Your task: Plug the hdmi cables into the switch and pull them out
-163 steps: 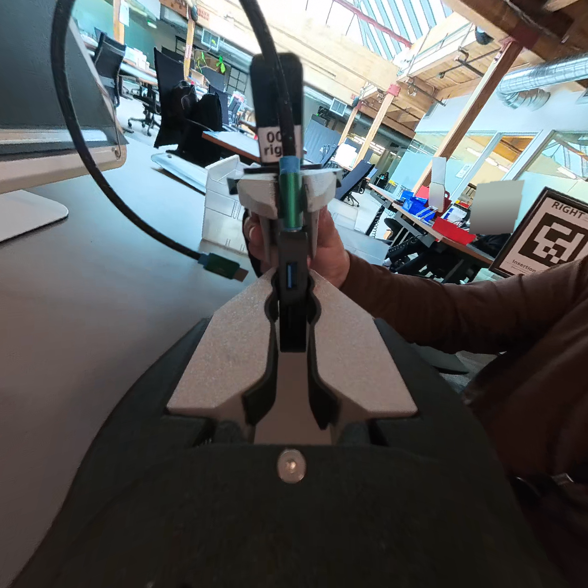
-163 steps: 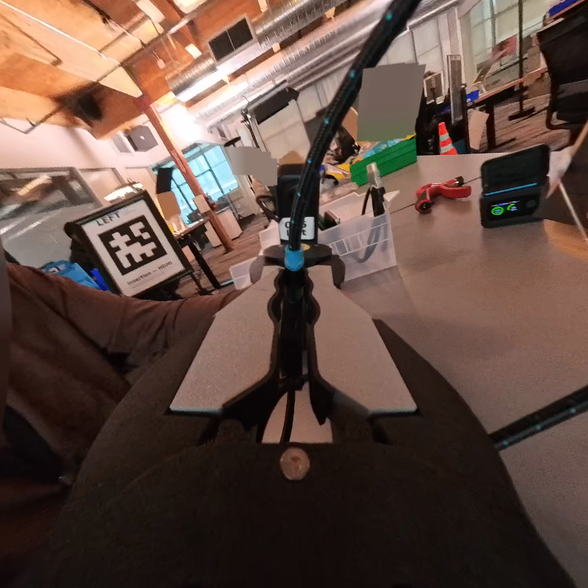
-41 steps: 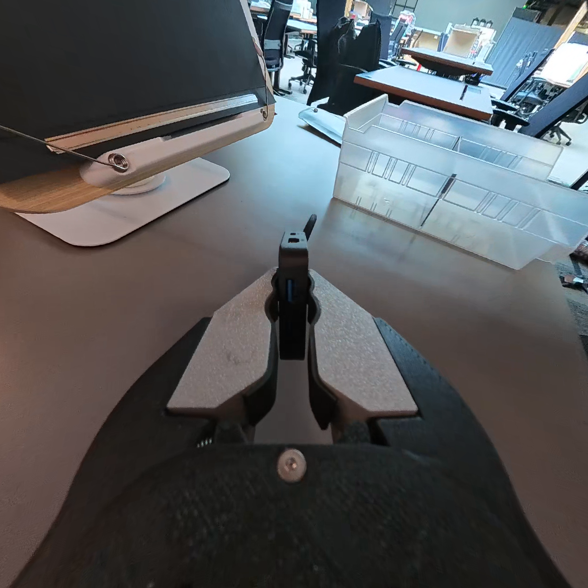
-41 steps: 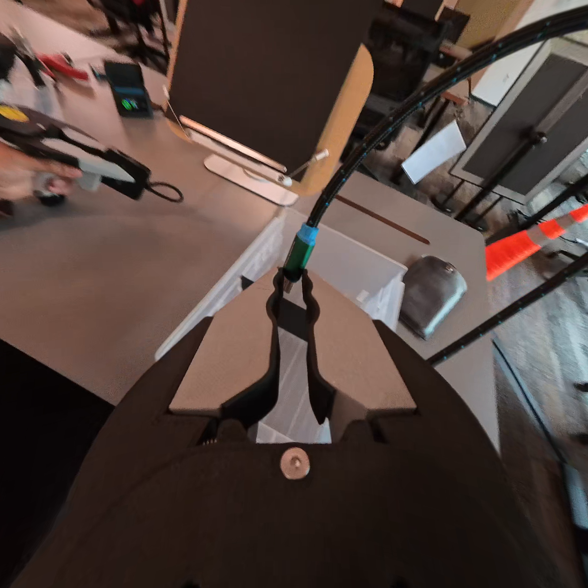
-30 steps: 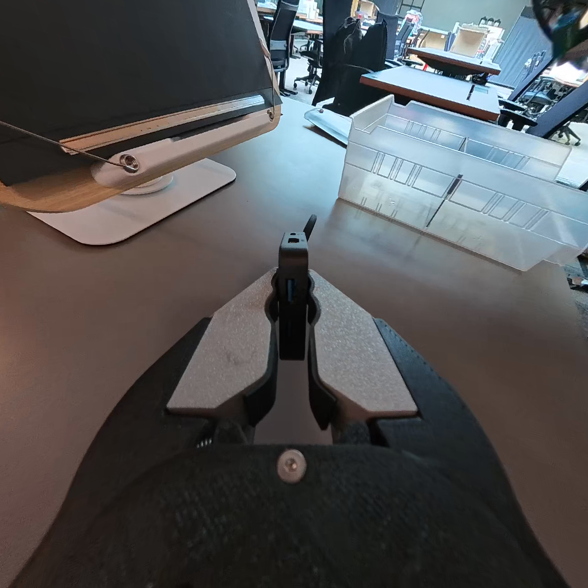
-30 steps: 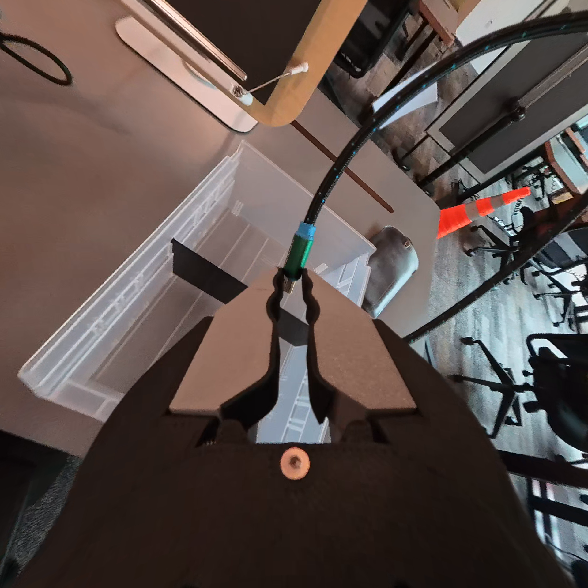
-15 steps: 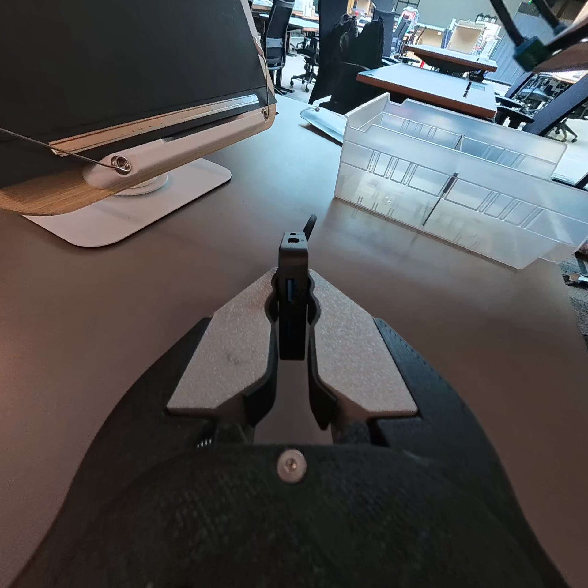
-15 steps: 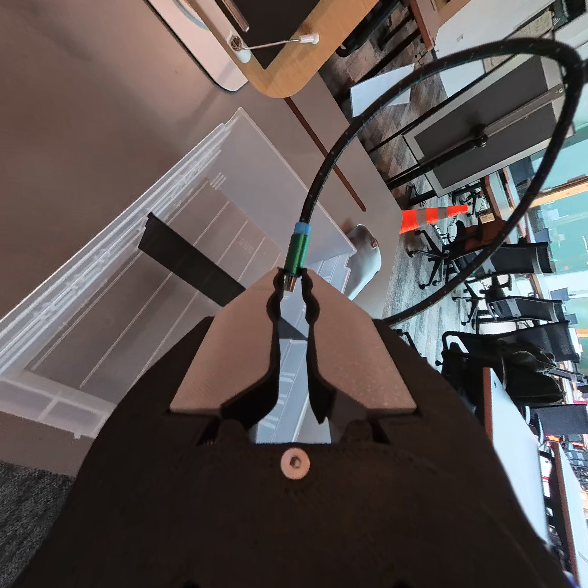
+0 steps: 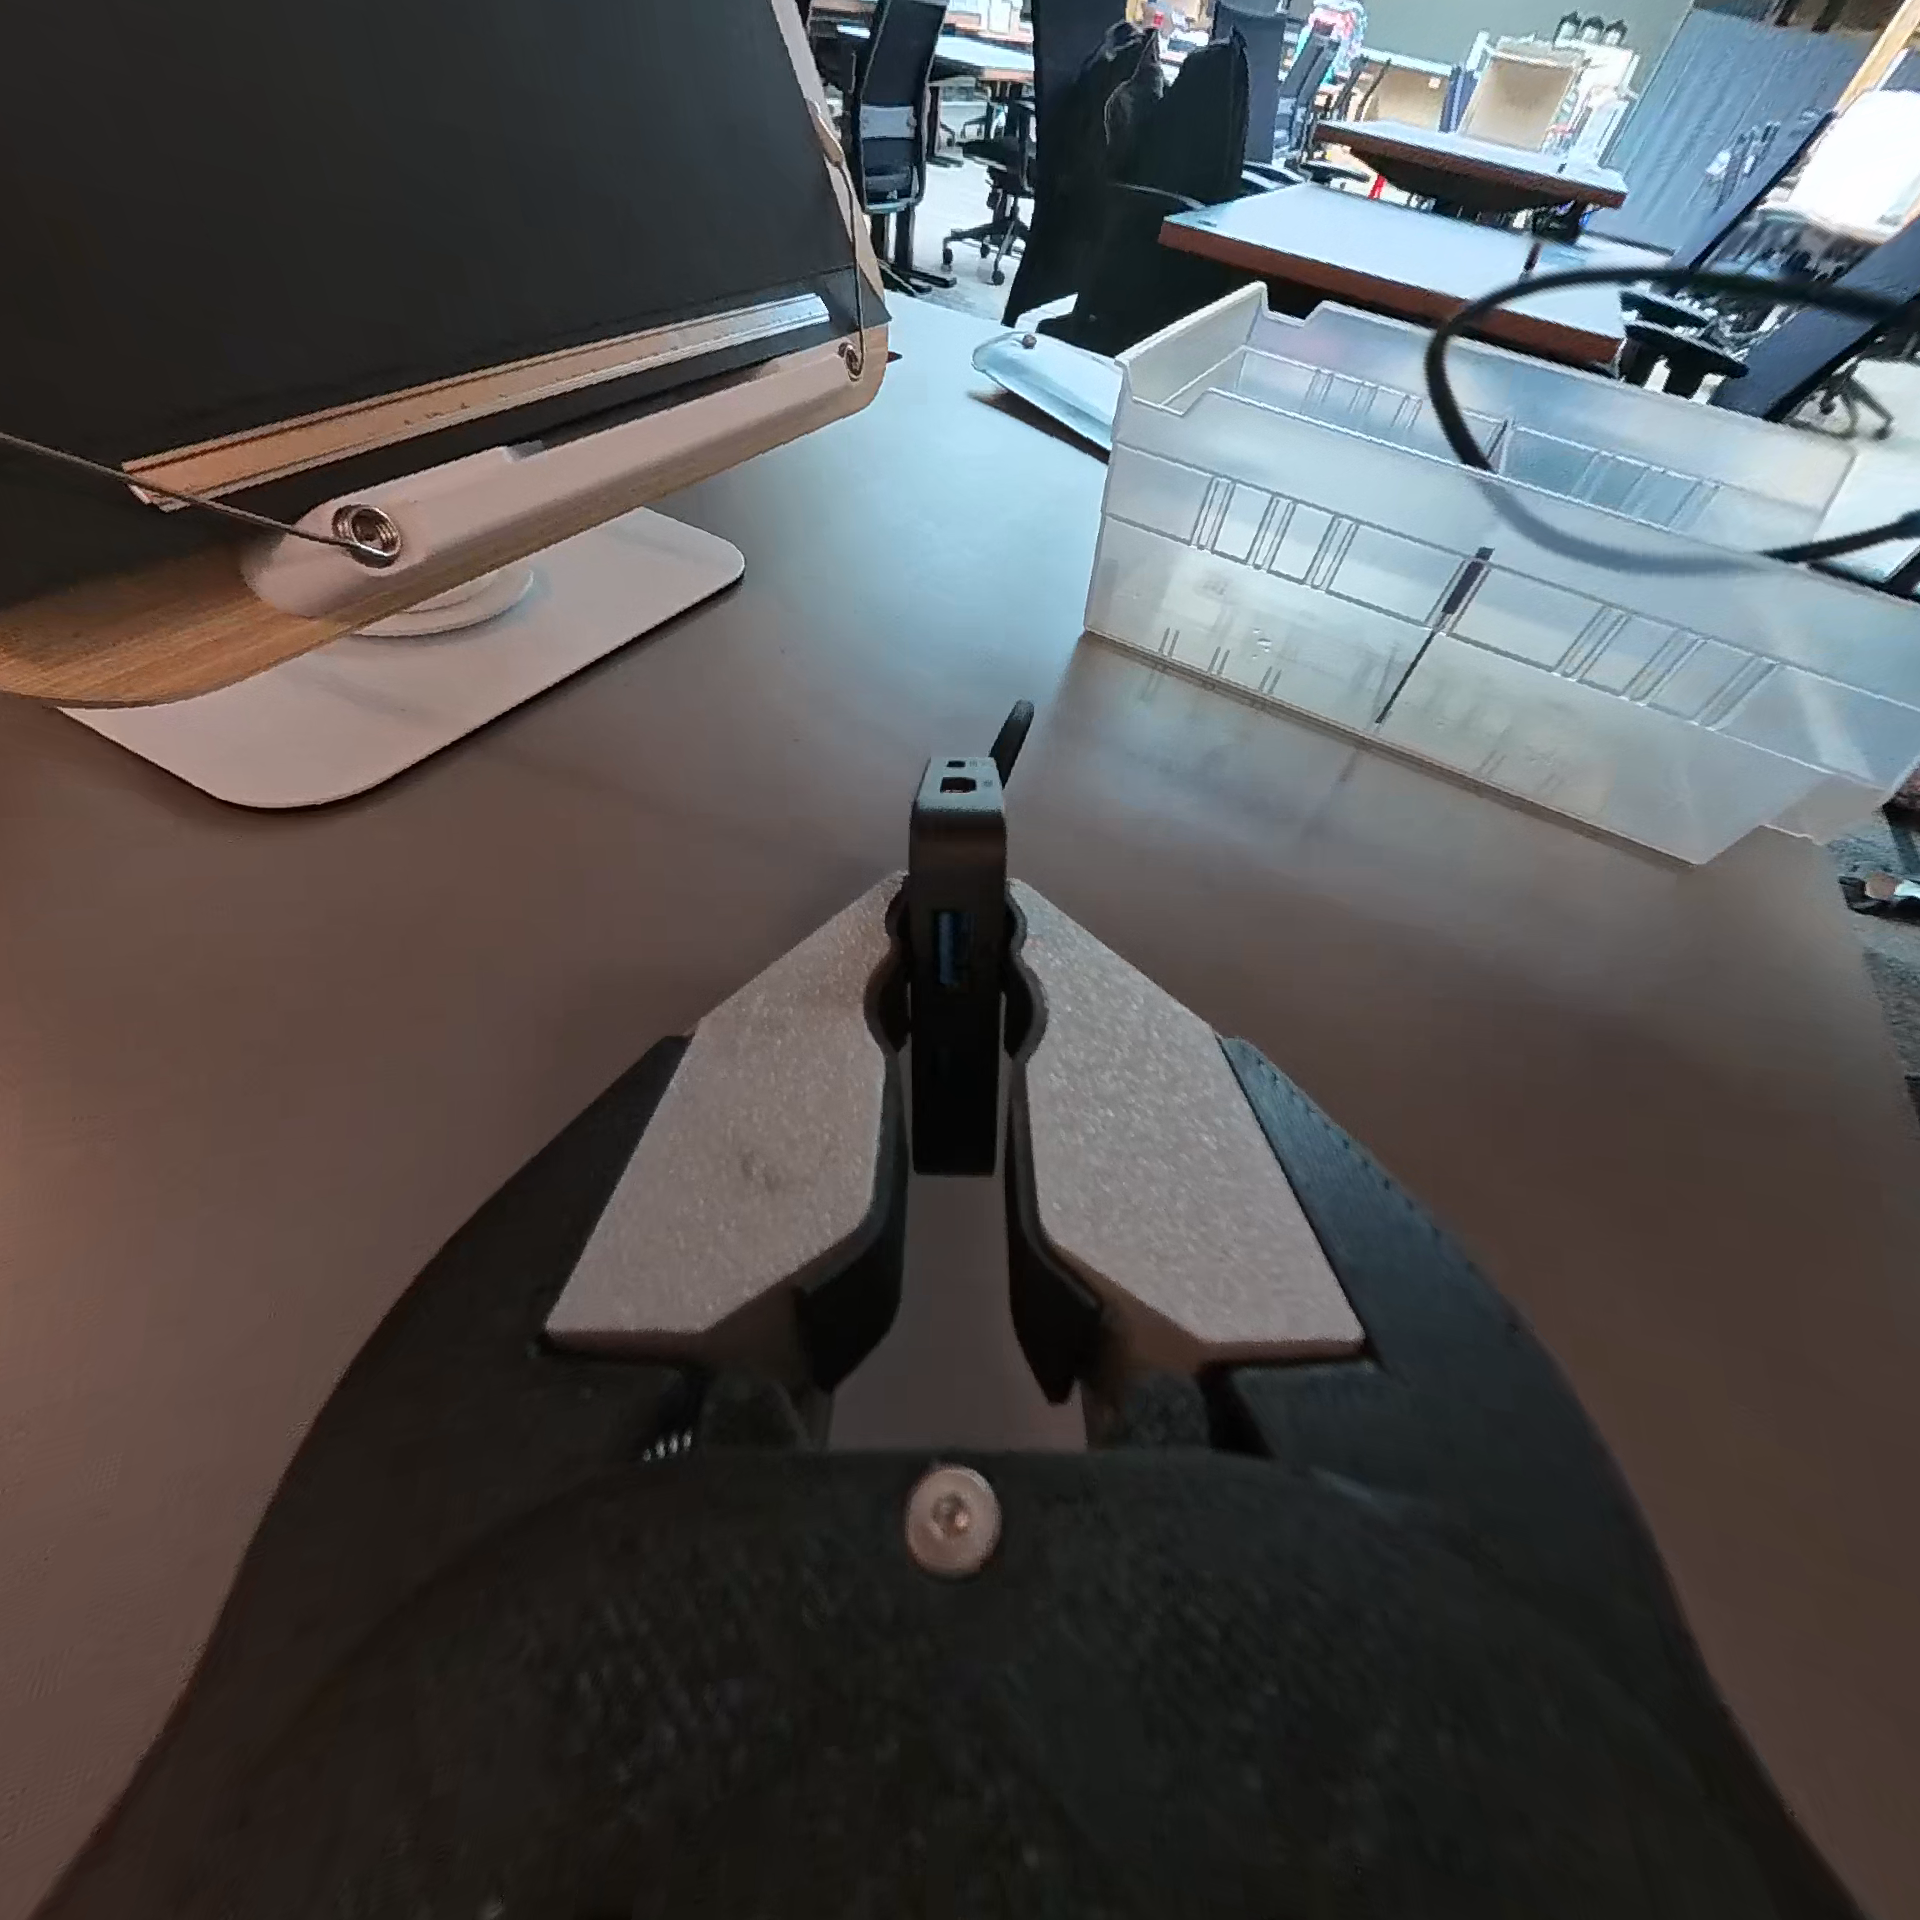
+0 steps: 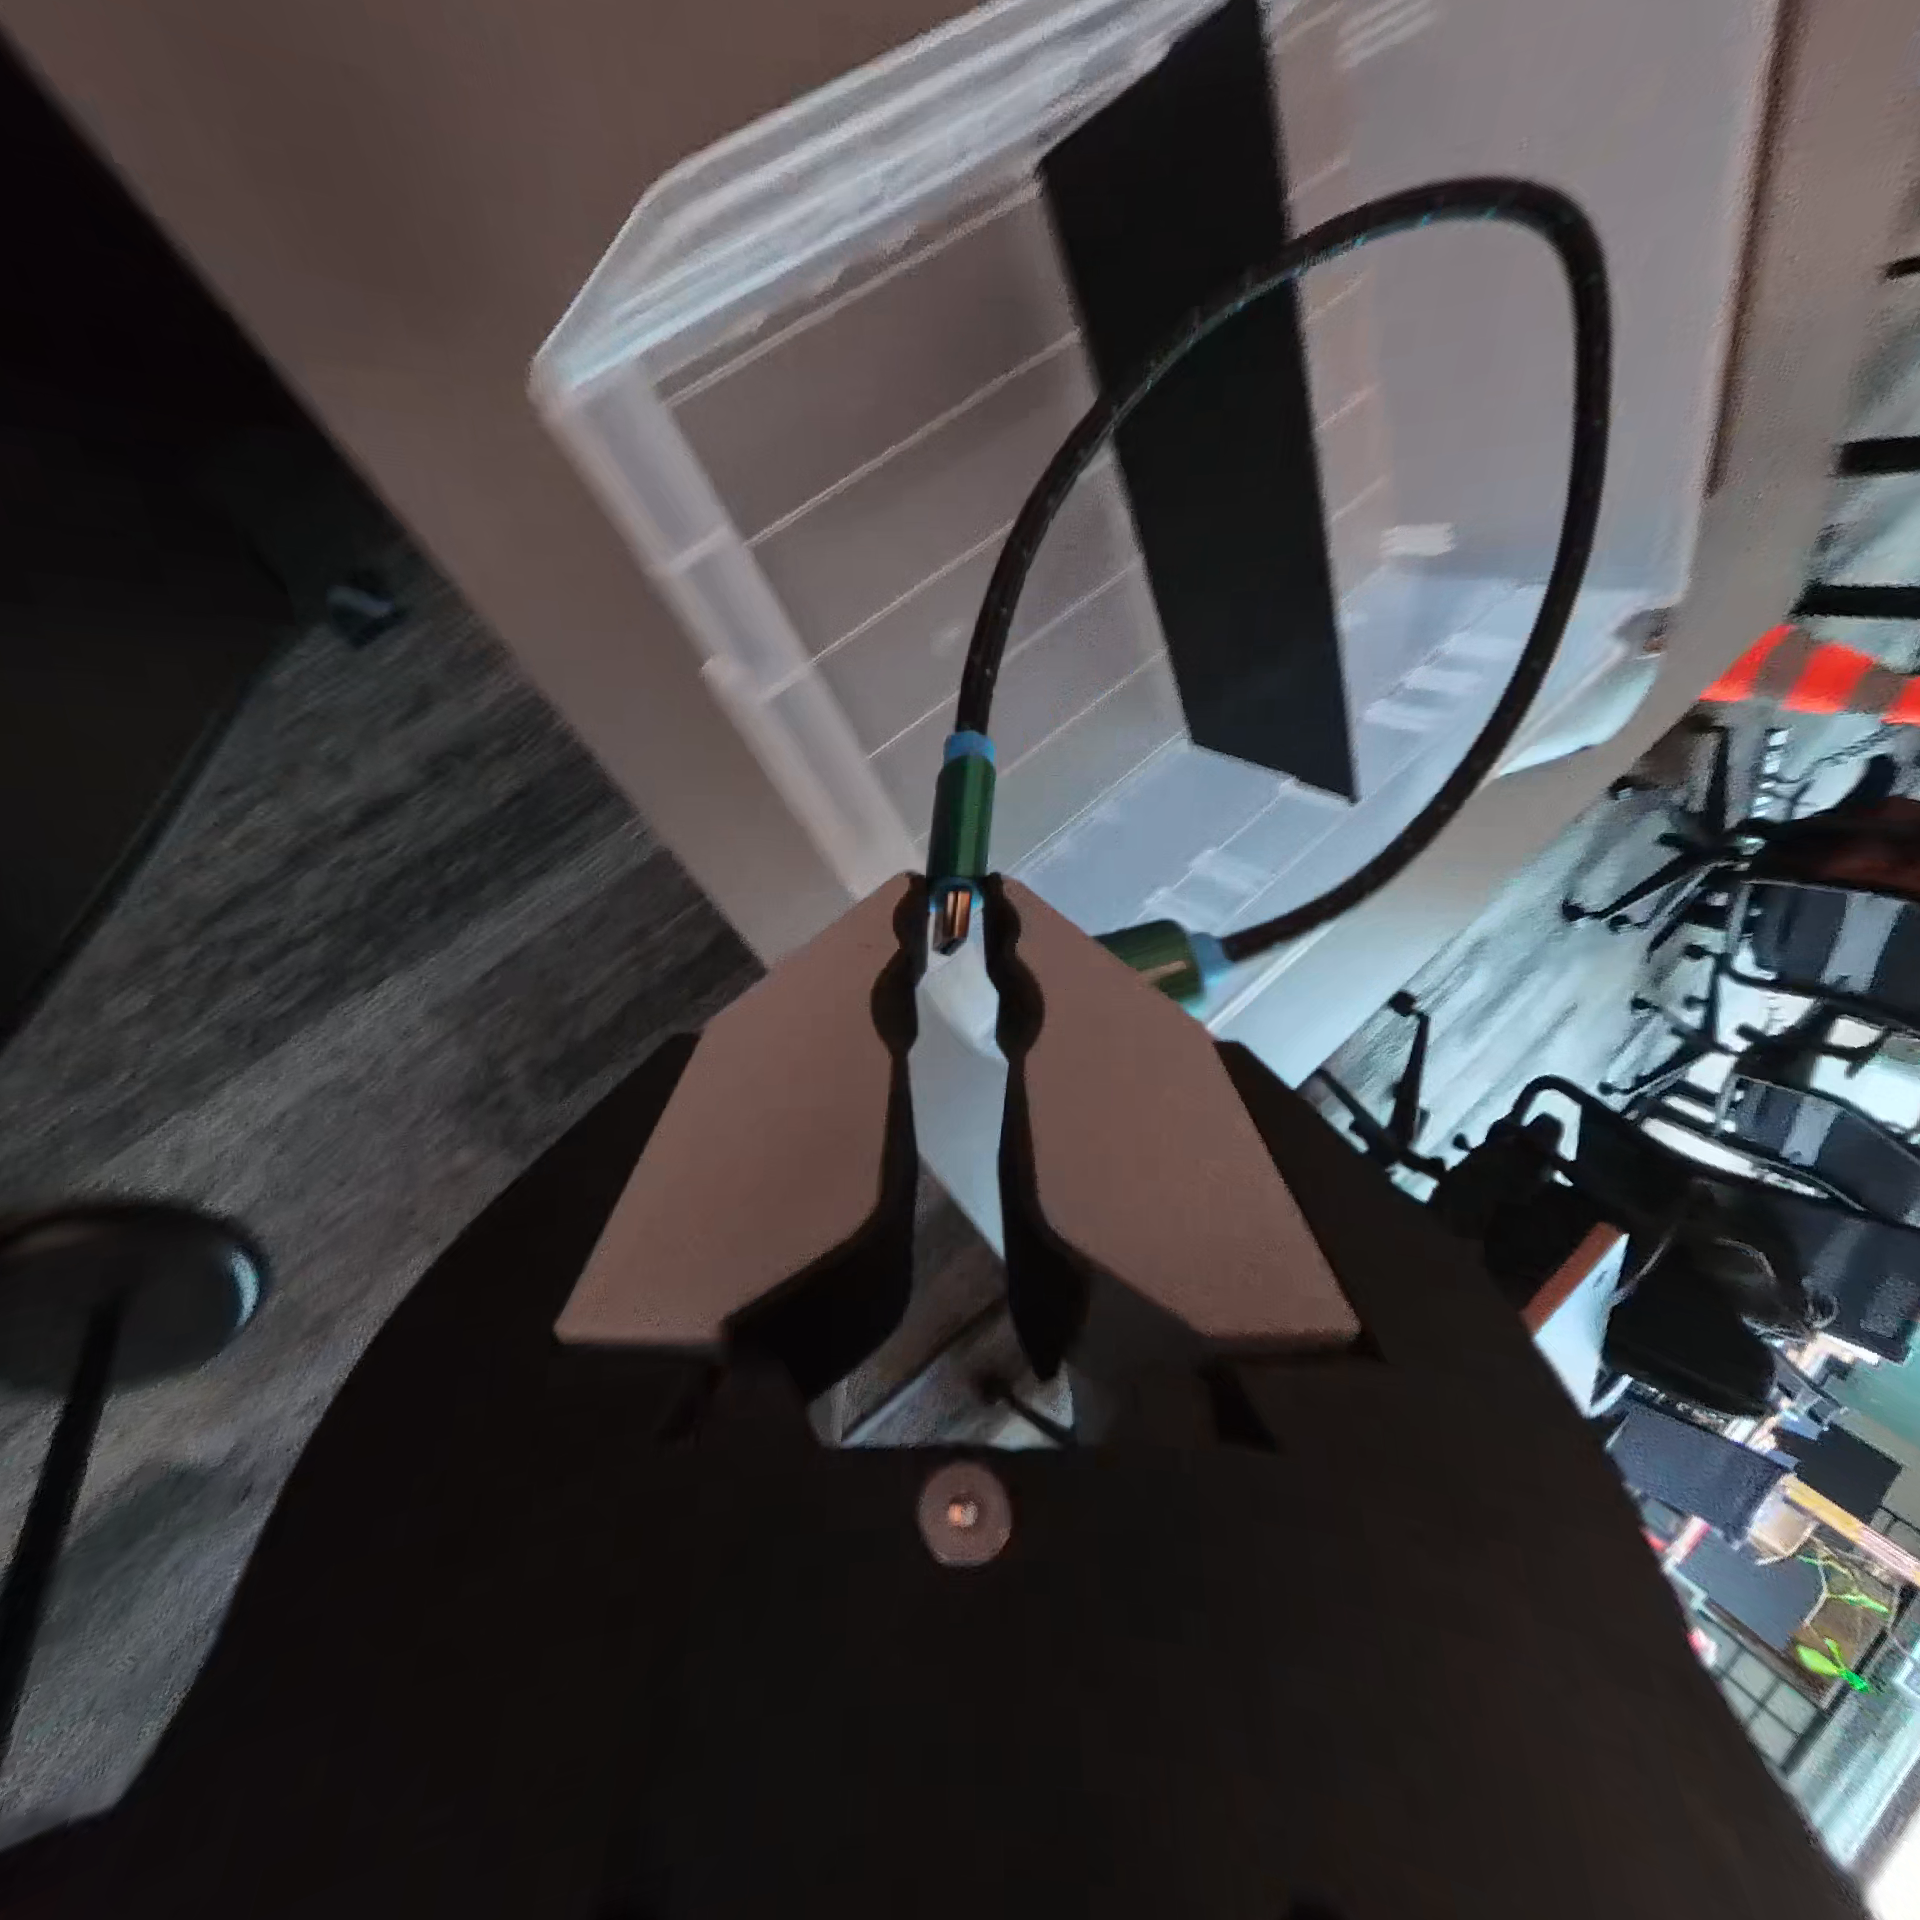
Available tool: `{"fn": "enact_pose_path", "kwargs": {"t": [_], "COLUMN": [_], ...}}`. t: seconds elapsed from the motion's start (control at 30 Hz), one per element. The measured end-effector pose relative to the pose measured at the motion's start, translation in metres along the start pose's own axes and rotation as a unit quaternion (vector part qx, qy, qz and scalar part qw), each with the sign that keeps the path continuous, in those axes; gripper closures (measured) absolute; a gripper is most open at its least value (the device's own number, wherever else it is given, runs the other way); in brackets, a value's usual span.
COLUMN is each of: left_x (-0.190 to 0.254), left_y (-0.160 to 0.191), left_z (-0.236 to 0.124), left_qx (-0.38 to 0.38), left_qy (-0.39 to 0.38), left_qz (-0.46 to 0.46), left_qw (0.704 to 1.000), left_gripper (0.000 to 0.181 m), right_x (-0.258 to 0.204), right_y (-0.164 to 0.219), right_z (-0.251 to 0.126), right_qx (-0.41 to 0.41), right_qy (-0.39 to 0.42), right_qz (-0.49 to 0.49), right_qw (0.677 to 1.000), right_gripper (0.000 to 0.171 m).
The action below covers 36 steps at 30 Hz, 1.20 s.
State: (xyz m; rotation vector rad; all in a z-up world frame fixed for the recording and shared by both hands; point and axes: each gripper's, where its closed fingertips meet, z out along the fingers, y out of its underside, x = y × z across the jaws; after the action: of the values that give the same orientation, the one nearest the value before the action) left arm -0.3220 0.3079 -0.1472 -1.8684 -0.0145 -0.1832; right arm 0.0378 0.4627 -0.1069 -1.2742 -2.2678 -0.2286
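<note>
My left gripper (image 9: 956,935) is shut on a slim black switch (image 9: 956,883), held on edge above the brown table; a blue port shows on its near edge and a short black lead leaves its far end. My right gripper (image 10: 954,914) is shut on the green plug (image 10: 961,821) of a black braided HDMI cable (image 10: 1558,312). The cable loops up and round over the clear bin (image 10: 748,436); its other green plug (image 10: 1158,951) hangs just right of my fingertips. The cable loop also shows at far right in the left wrist view (image 9: 1455,416).
A clear plastic bin (image 9: 1351,561) with a black divider (image 10: 1195,416) stands at the table's right end. A dark monitor on a white base (image 9: 312,727) stands at the left. Grey carpet (image 10: 364,831), office chairs and an orange cone (image 10: 1808,675) lie beyond the edge. The grippers' ends are close to 40 centimeters from one another.
My right gripper has swung and turned with the plug, so the bin now fills its view and the cable's second plug hangs near. The cable loop has entered the left view. The left gripper barely moved.
</note>
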Motion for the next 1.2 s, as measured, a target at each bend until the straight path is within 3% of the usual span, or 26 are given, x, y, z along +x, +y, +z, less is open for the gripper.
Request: {"fn": "enact_pose_path", "kwargs": {"t": [0.1,0.3,0.5,0.7,0.83,0.9,1.07,1.2], "left_x": [-0.002,-0.005,0.0,-0.001,0.005,0.015,0.053,0.079], "left_y": [-0.001,-0.002,0.003,0.004,-0.002,-0.006,-0.012,-0.022], "left_z": [-0.001,-0.003,0.002,0.001,-0.002,-0.003,-0.007,-0.018], "left_qx": [0.003,0.007,-0.006,-0.009,0.006,0.016,0.034,0.057], "left_qy": [-0.003,-0.003,0.002,-0.001,0.027,0.059,0.19,0.286], "left_qz": [-0.002,-0.01,-0.001,0.003,-0.006,-0.01,-0.052,-0.079], "left_qw": [1.0,1.0,1.0,1.0,1.0,0.998,0.98,0.953], "left_gripper": [0.171,0.17,0.17,0.17,0.17,0.17,0.17,0.17], "right_x": [-0.014,-0.031,-0.027,0.021,0.012,0.007,0.015,0.037], "right_y": [0.011,0.007,0.018,0.001,0.02,0.022,-0.003,-0.045], "right_z": [-0.004,-0.028,-0.026,0.013,0.055,0.065,0.051,0.024], "right_qx": [-0.017,0.042,0.011,-0.012,-0.155,-0.182,-0.095,0.039], "right_qy": [-0.037,-0.098,-0.179,-0.247,-0.287,-0.287,-0.256,-0.197], "right_qz": [-0.006,0.014,0.045,0.09,0.115,0.112,0.11,0.144], "right_qw": [0.999,0.994,0.983,0.965,0.938,0.934,0.956,0.969], "right_gripper": [0.164,0.164,0.163,0.162,0.157,0.156,0.142,0.132]}}
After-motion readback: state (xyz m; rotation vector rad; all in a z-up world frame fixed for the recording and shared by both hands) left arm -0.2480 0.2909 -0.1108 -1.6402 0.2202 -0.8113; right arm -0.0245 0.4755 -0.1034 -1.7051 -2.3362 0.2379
